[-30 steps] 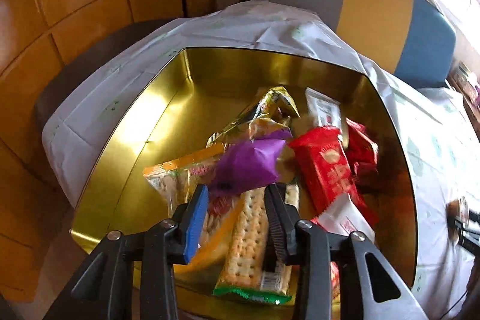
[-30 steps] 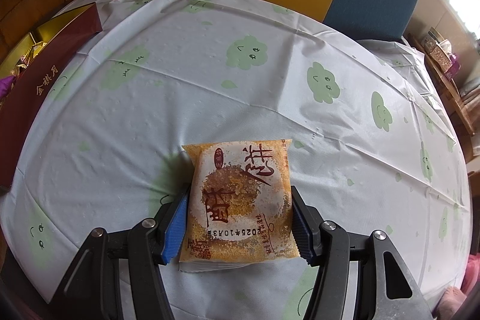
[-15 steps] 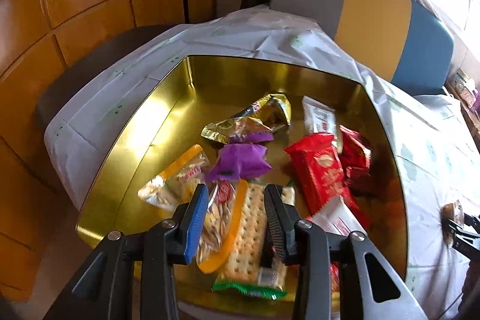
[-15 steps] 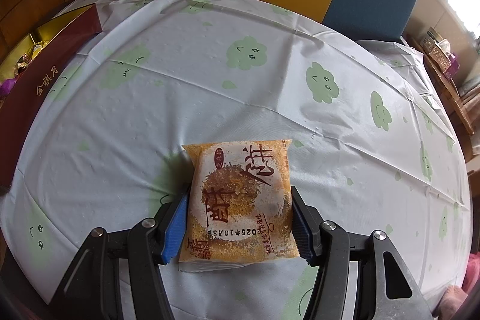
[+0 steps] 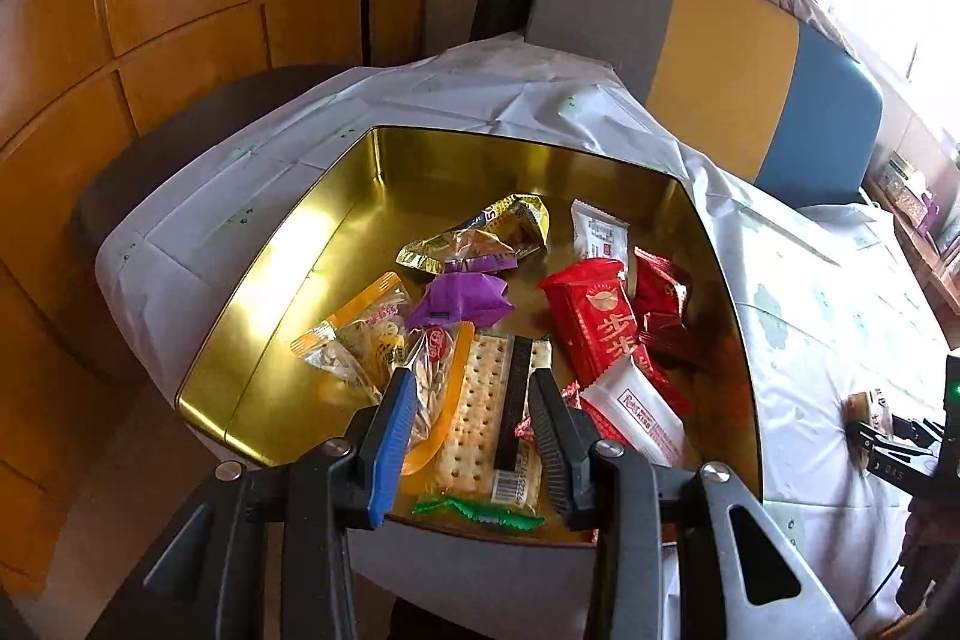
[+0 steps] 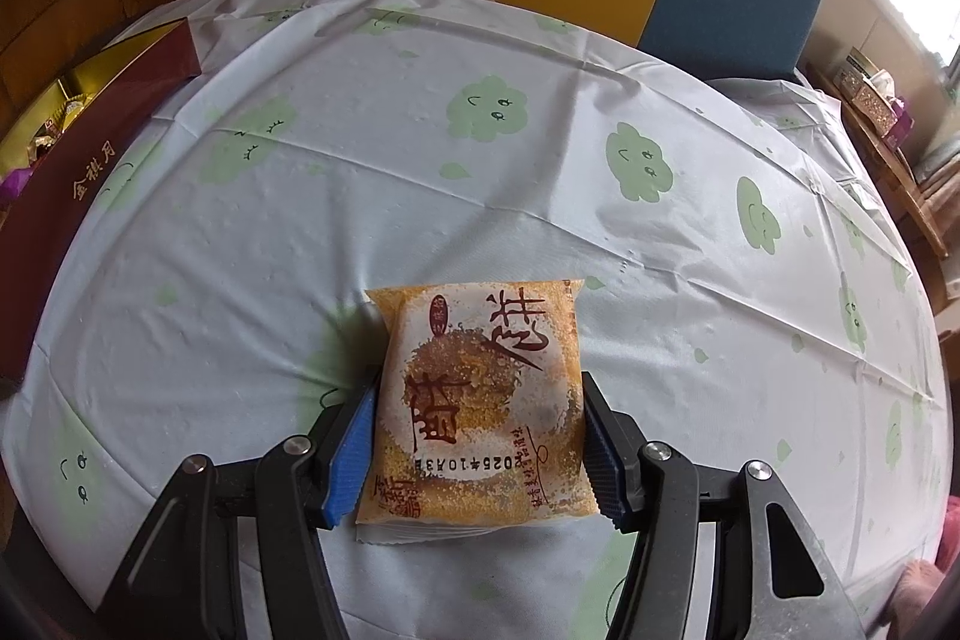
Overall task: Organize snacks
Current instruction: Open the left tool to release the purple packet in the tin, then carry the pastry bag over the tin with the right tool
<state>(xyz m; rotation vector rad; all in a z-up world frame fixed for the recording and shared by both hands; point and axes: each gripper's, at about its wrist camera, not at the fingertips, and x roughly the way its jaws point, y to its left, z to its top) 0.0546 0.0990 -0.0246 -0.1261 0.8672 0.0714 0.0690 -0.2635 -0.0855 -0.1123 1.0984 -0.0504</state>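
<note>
My right gripper (image 6: 480, 439) pinches the light, crushable pastry packet (image 6: 480, 400) by its side edges; left gripper (image 5: 471, 436) hangs open above the gold tin (image 5: 288, 268).

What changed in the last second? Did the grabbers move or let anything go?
The left gripper pulled up and back from the gold tin, so the snacks look smaller and farther away; its fingers stay open and empty. The purple packet lies in the tin. The right gripper still holds the orange snack packet on the tablecloth, unmoved.
</note>
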